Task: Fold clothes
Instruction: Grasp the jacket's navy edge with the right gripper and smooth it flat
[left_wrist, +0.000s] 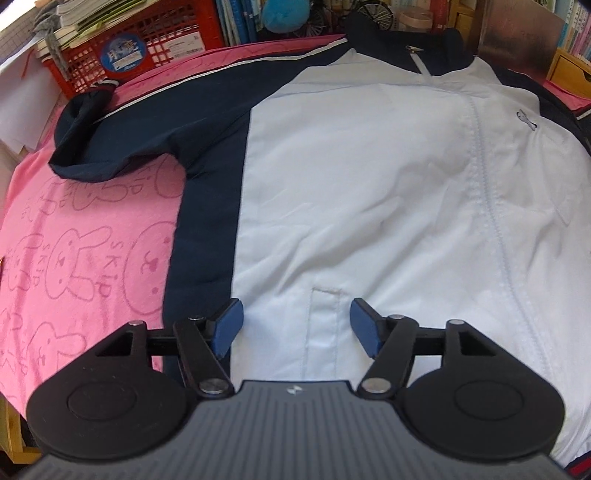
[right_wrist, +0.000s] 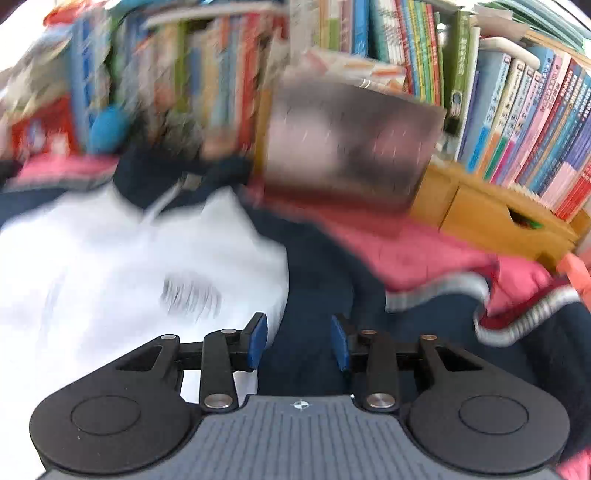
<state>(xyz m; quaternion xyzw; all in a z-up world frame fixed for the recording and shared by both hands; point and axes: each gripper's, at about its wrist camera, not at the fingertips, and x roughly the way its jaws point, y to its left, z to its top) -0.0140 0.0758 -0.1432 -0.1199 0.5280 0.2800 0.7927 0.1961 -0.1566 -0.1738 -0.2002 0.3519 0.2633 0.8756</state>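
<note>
Directly ahead of the left gripper (left_wrist: 295, 325), toward 12 o'clock, lies the jacket (left_wrist: 369, 184): white front, navy side panels, spread face-up on a pink towel (left_wrist: 85, 240). Long axis runs hem at 6 to collar at 12, with the zipper line (left_wrist: 484, 192) offset toward 1 o'clock. Left gripper spread wide, nothing between the blue pads, poised over the hem area with the navy side seam at its 9–10 o'clock. One navy sleeve (left_wrist: 122, 136) stretches out toward 10 o'clock, cuff bunched near a red crate (left_wrist: 122, 44).

Right gripper (right_wrist: 299, 343), partly spread and holding nothing, sits over the navy panel at the jacket's other side; white front at its 9 o'clock, other sleeve, with its grey piping, trailing toward 3. View badly motion-blurred.

Judgement: each gripper nearest its own side, so a sleeve or side fold falls to the matching hand.

Writing: "SKIP" repeated beside rabbit outlines on the towel; small dark chest emblem (left_wrist: 526, 120), unreadable; round blue crate sticker (left_wrist: 123, 55) with characters, not legible; book spines (right_wrist: 535, 129) too blurred
</note>
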